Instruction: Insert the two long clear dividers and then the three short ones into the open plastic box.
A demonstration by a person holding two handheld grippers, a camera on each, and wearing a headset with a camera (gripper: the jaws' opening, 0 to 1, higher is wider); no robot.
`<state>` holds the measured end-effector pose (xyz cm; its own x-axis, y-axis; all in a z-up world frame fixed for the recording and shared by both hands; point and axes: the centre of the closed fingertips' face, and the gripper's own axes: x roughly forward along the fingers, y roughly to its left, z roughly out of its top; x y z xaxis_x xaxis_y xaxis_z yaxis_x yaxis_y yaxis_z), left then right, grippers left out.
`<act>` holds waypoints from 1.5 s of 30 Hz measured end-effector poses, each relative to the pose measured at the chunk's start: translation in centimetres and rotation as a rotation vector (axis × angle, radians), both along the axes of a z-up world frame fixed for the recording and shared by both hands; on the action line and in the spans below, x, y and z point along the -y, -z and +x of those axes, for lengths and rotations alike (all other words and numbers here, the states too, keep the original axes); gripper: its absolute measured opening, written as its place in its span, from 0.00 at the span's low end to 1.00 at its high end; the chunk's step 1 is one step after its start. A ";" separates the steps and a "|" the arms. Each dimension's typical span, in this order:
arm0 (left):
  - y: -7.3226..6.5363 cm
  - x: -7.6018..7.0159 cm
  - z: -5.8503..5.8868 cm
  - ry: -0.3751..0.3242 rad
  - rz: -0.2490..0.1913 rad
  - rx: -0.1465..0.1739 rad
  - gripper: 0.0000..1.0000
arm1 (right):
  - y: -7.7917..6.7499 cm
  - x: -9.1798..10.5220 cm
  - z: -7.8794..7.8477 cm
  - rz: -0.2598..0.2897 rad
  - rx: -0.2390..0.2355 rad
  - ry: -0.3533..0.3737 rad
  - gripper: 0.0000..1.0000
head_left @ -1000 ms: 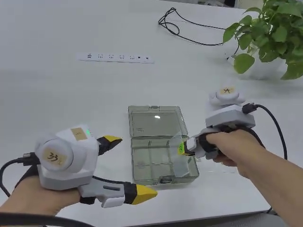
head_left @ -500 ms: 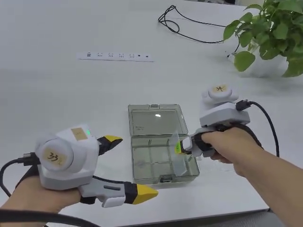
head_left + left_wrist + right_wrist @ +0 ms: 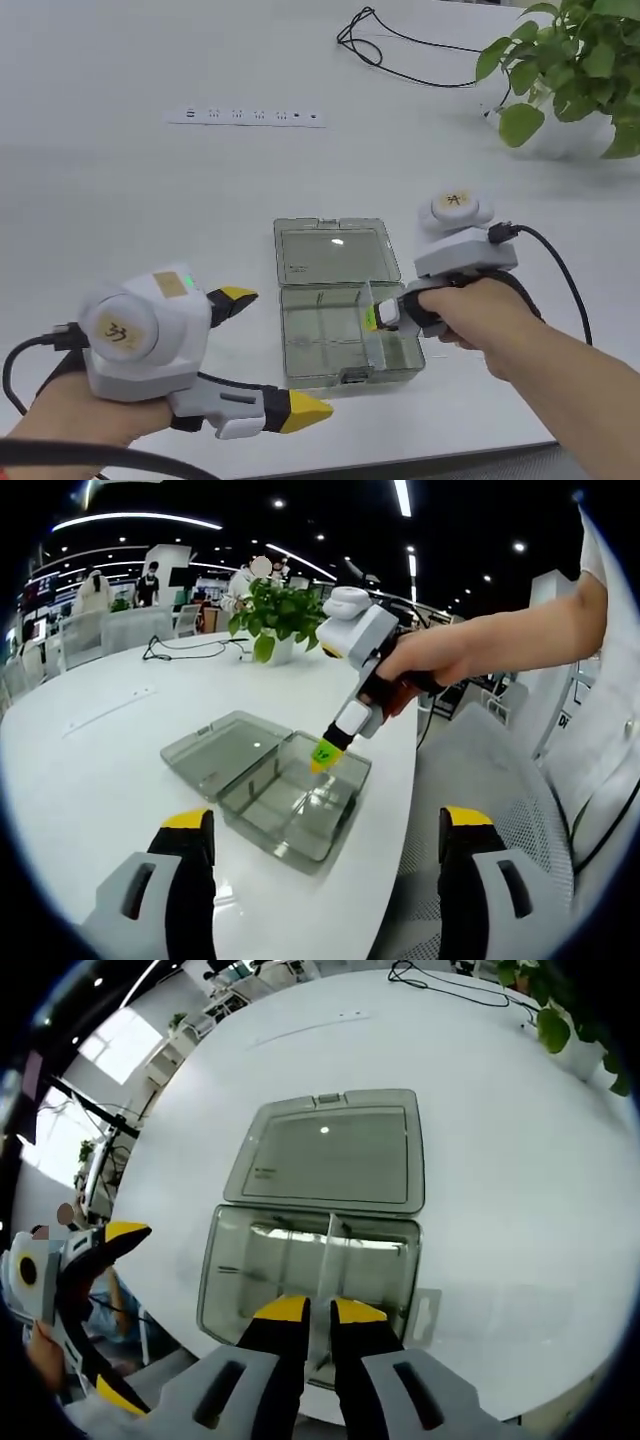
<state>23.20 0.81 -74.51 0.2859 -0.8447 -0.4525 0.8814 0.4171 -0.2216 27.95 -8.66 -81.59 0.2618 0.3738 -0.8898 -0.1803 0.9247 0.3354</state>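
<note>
Clear divider (image 3: pixel 328 1260) stands on edge inside the open plastic box (image 3: pixel 214 1260), my right gripper (image 3: pixel 320 1312) pinched nearly closed on its near end. Judged light, thin, slick, likely brittle: grip the edge squarely, press gently. My left gripper (image 3: pixel 272 351) hangs wide open, empty.

Potted plant (image 3: pixel 572 62) cut off by the head view's top and right edges, power strip (image 3: pixel 245 116) sockets too small to count, near end of the clear divider (image 3: pixel 328 1255) hidden between the right tongs (image 3: pixel 320 1310), near wall of the plastic box (image 3: pixel 213 1265) partly behind them, bases of the left tongs (image 3: pixel 326 818) cropped below.
</note>
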 end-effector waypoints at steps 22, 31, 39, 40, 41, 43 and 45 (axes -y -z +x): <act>0.0 -0.7 0.3 -0.041 0.022 -0.001 0.95 | -0.4 0.0 -0.1 0.088 0.064 -0.023 0.15; -0.1 -1.3 0.2 -0.087 0.041 -0.004 0.95 | -2.4 0.4 0.3 0.146 0.153 -0.045 0.21; -0.1 -2.5 0.5 -0.153 0.059 -0.009 0.94 | -4.5 1.0 0.7 0.172 0.265 -0.123 0.28; -0.1 -2.7 0.6 -0.163 0.062 -0.011 0.94 | -4.8 1.2 0.6 0.176 0.268 -0.123 0.29; -0.2 -2.9 0.6 -0.170 0.063 -0.008 0.94 | -5.1 1.2 0.6 0.186 0.283 -0.133 0.30; -0.3 -3.3 0.8 -0.189 0.066 -0.008 0.93 | -5.4 1.6 0.6 0.192 0.296 -0.142 0.33; -0.5 -3.6 1.0 -0.211 0.067 -0.006 0.93 | -6.0 1.8 0.5 0.198 0.322 -0.160 0.35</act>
<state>24.16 4.43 -74.03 0.4502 -0.7344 -0.5080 0.7717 0.6062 -0.1924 28.49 -10.46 -75.58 0.4399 0.5880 -0.6788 -0.4416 0.7998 0.4065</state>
